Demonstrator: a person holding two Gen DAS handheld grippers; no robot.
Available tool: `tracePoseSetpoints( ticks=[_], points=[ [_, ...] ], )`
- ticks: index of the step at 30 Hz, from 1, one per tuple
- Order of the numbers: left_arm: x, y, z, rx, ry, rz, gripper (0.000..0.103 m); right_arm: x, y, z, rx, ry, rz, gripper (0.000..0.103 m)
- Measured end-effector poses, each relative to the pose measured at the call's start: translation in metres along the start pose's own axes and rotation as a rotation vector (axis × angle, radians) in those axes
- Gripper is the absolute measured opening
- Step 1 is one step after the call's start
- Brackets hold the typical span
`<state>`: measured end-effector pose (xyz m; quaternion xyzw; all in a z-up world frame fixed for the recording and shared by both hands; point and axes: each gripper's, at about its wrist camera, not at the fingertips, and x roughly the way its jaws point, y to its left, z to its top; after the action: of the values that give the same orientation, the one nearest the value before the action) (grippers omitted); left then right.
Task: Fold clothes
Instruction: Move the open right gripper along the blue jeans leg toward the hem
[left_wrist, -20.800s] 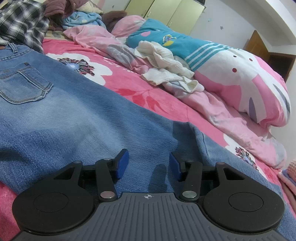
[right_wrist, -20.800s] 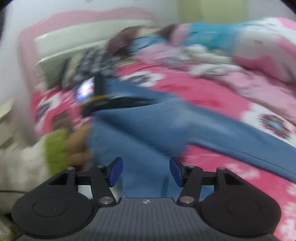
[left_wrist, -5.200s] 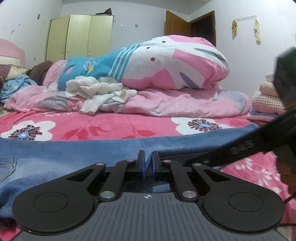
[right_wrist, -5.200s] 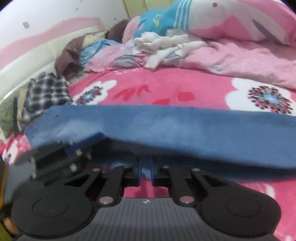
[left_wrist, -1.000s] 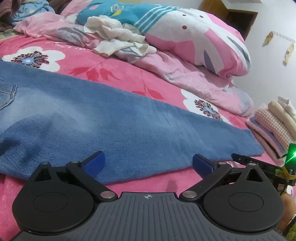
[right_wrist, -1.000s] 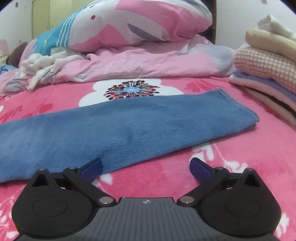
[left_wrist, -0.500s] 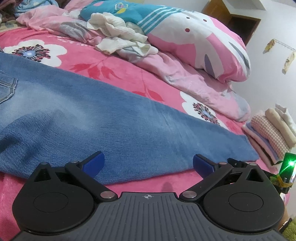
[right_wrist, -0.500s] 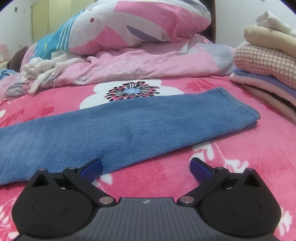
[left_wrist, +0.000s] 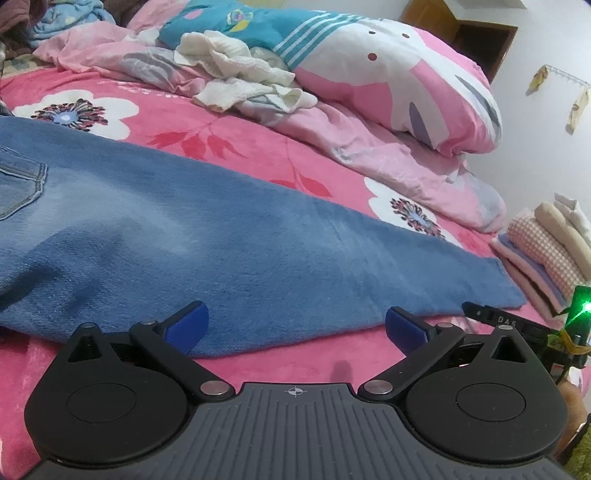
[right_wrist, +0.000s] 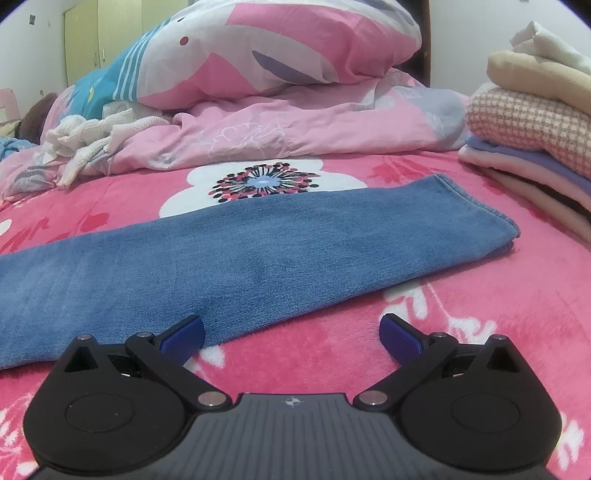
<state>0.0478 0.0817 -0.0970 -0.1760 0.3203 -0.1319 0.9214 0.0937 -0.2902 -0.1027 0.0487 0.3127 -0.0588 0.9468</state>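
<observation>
Blue jeans lie flat across the pink flowered bed, folded lengthwise with one leg over the other. A back pocket shows at the left edge of the left wrist view. The hem end points toward the right. My left gripper is open just above the near edge of the thigh part, holding nothing. My right gripper is open over the near edge of the lower leg, its left fingertip at the denim's edge. The right gripper's body with a green light shows at the right of the left wrist view.
A stack of folded clothes sits at the right by the hem. A bunched pink quilt and pillow with a white garment lie along the far side. More loose clothes are at the head of the bed.
Both grippers have crept slightly closer to the jeans' near edge. They stay wide open; the jeans have not moved.
</observation>
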Motion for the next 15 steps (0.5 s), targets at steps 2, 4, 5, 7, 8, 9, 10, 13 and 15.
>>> tracePoseSetpoints(
  ticks=[2,4,5,7,8,9,10,13,15],
  points=[
    [-0.002,0.000,0.001,-0.009,-0.008,0.005,0.103,-0.001,-0.001,0.000,0.005,-0.003,0.005,0.103],
    [-0.004,-0.002,0.003,-0.017,-0.008,0.007,0.103,-0.001,-0.003,-0.001,0.012,-0.007,0.012,0.103],
    [-0.008,-0.003,0.004,-0.018,-0.010,0.006,0.103,-0.002,-0.003,-0.001,0.015,-0.009,0.014,0.103],
    [-0.016,-0.008,0.007,-0.004,-0.030,0.001,0.103,-0.002,-0.004,-0.001,0.019,-0.011,0.018,0.103],
    [-0.022,-0.011,0.010,0.017,-0.049,0.002,0.103,-0.002,-0.004,-0.001,0.021,-0.012,0.020,0.103],
    [-0.027,-0.015,0.013,0.039,-0.071,0.003,0.103,-0.002,-0.004,-0.001,0.022,-0.013,0.021,0.103],
    [-0.032,-0.019,0.017,0.061,-0.098,0.003,0.103,-0.002,-0.004,-0.001,0.023,-0.013,0.022,0.103],
    [-0.036,-0.028,0.029,0.115,-0.130,-0.008,0.103,-0.002,-0.003,-0.001,0.019,-0.013,0.017,0.103],
    [-0.025,-0.029,0.034,0.133,-0.106,0.018,0.103,-0.002,-0.003,-0.001,0.017,-0.013,0.016,0.103]
  ],
)
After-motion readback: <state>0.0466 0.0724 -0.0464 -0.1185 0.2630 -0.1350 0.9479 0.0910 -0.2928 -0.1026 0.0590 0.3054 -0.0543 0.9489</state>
